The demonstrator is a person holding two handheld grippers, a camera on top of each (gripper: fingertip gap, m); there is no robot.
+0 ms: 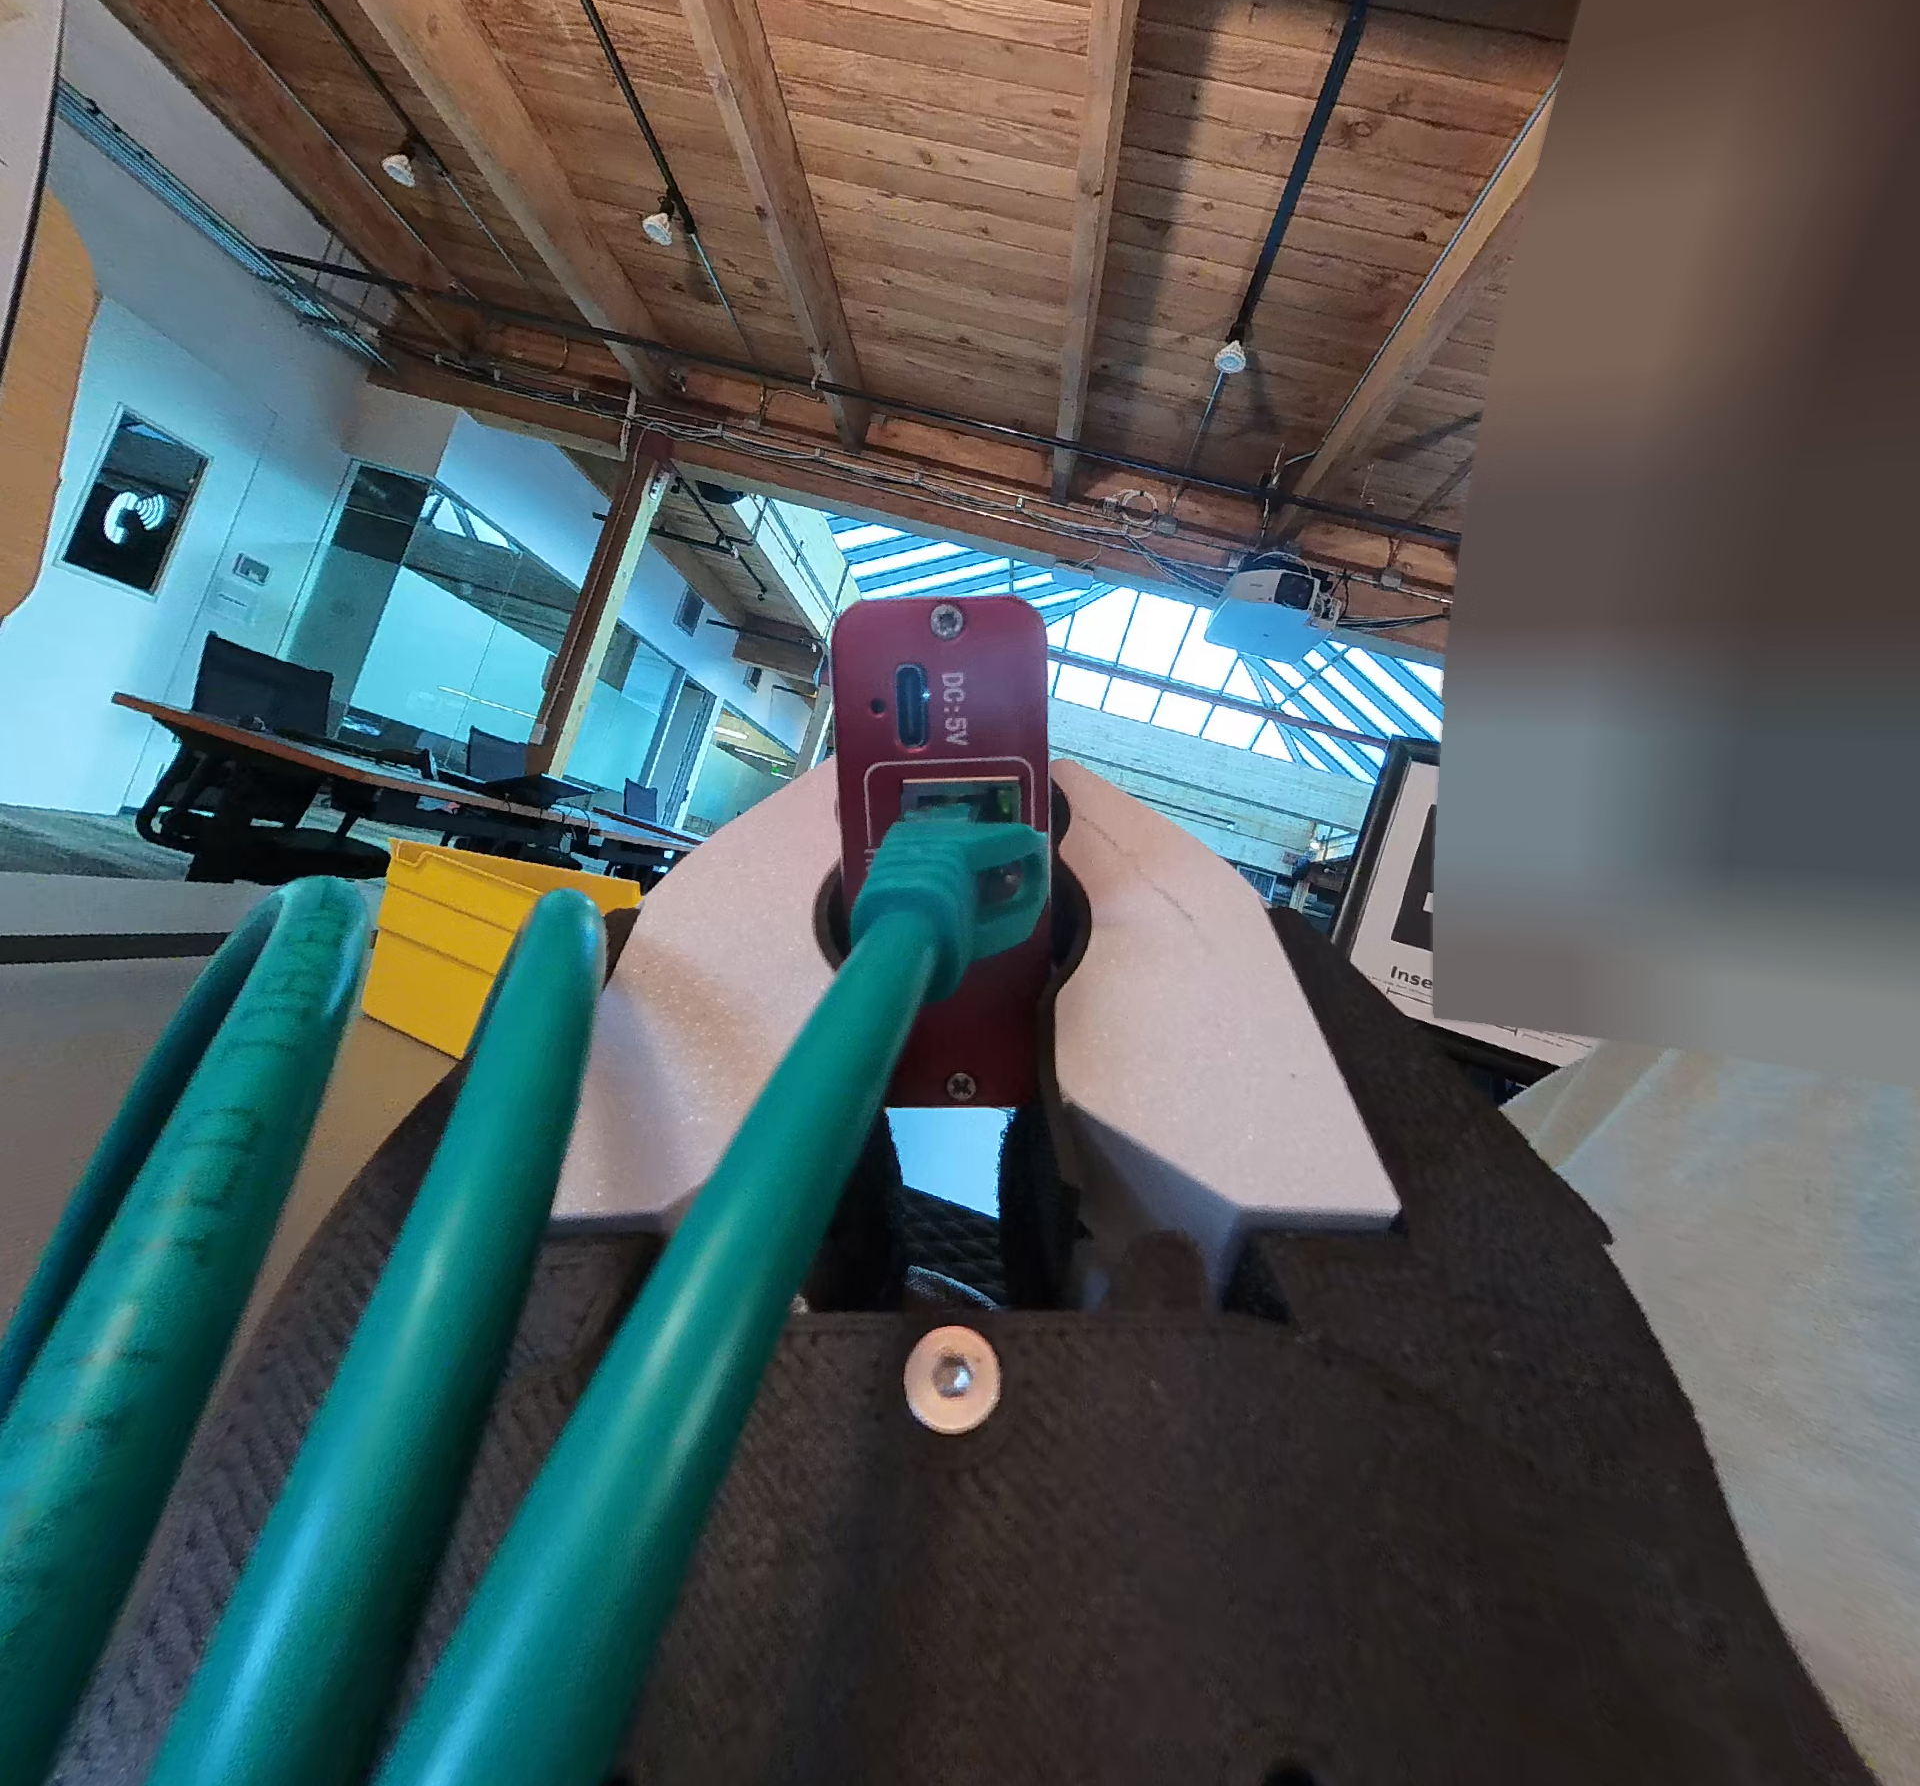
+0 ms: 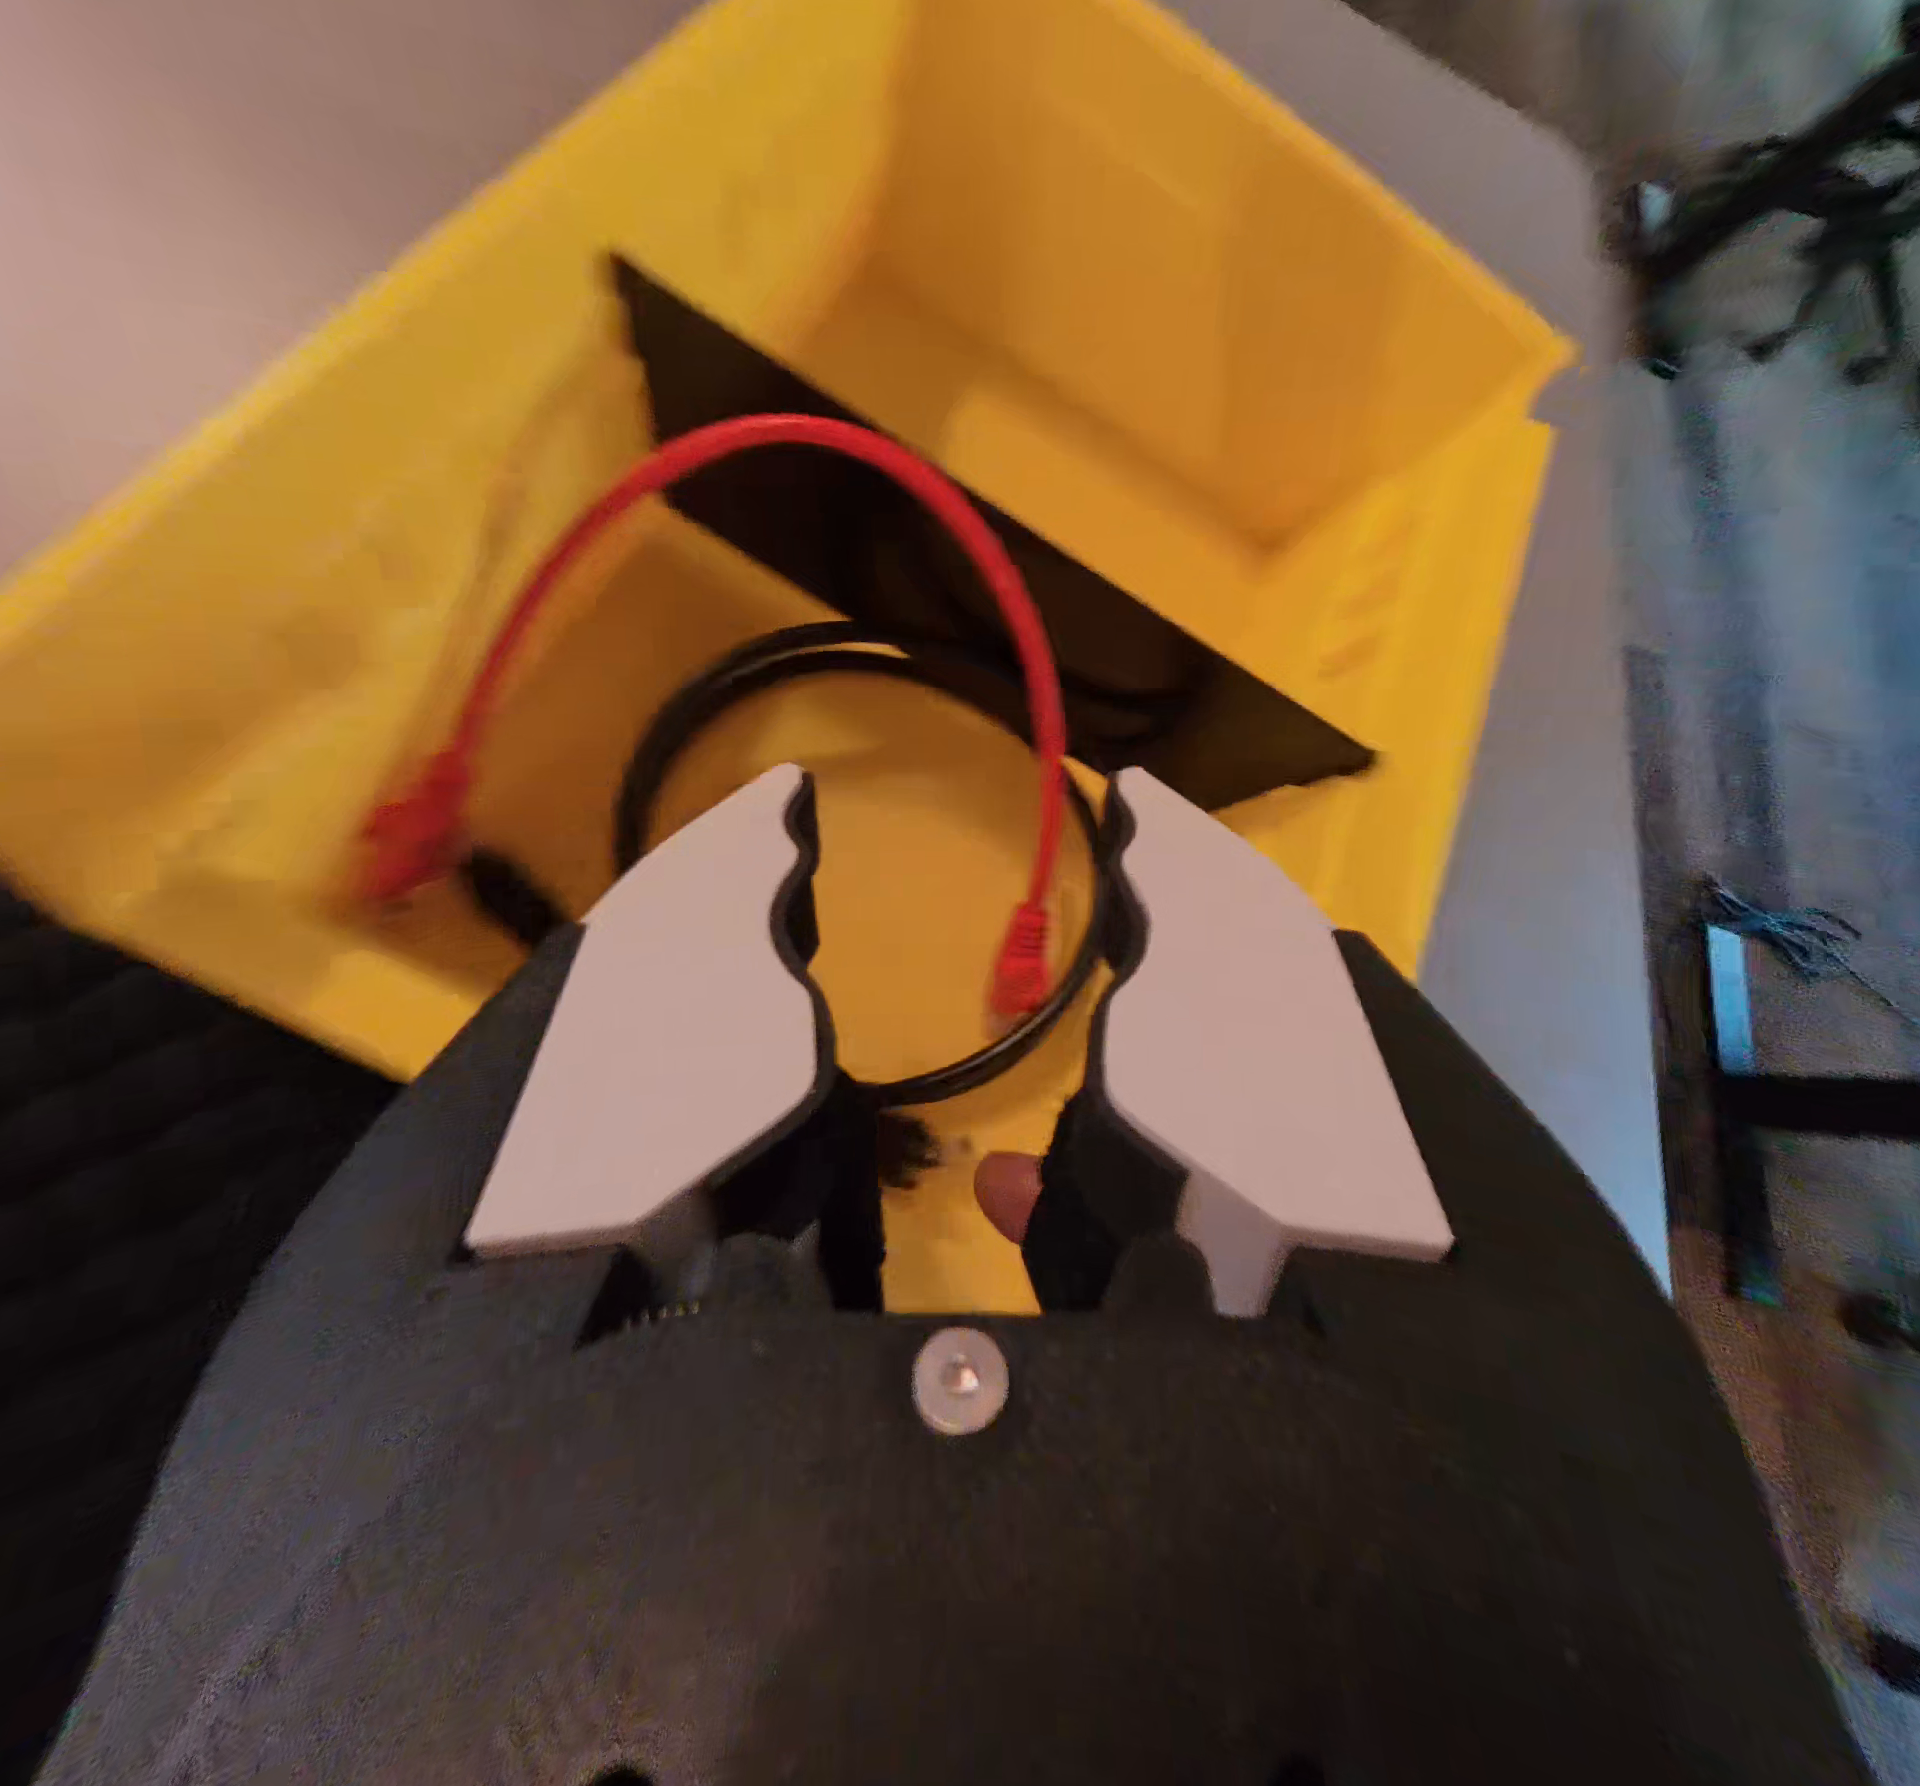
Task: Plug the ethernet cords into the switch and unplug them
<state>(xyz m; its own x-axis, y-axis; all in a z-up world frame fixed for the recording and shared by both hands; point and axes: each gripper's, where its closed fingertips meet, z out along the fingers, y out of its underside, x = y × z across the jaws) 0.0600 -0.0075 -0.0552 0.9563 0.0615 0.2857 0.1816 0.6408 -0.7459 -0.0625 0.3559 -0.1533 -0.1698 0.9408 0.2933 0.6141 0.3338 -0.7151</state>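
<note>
In the left wrist view my left gripper (image 1: 940,863) is shut on a small red switch (image 1: 940,697), held upright with its port face toward the camera. A green ethernet cord (image 1: 727,1206) is plugged into its port, and its loops (image 1: 322,1217) hang down at the left. In the right wrist view my right gripper (image 2: 961,801) is open and empty, just above a yellow bin (image 2: 260,614). In the bin lie a red ethernet cord (image 2: 810,437) and a coiled black cord (image 2: 665,728). The red cord's near plug (image 2: 1023,957) sits between my fingers.
A black divider (image 2: 935,573) splits the bin; its far compartment holds nothing. The bin also shows in the left wrist view (image 1: 457,936) on a grey table (image 1: 135,1030). A framed sign (image 1: 1403,863) stands at the right. Floor and dark furniture (image 2: 1766,209) lie past the table edge.
</note>
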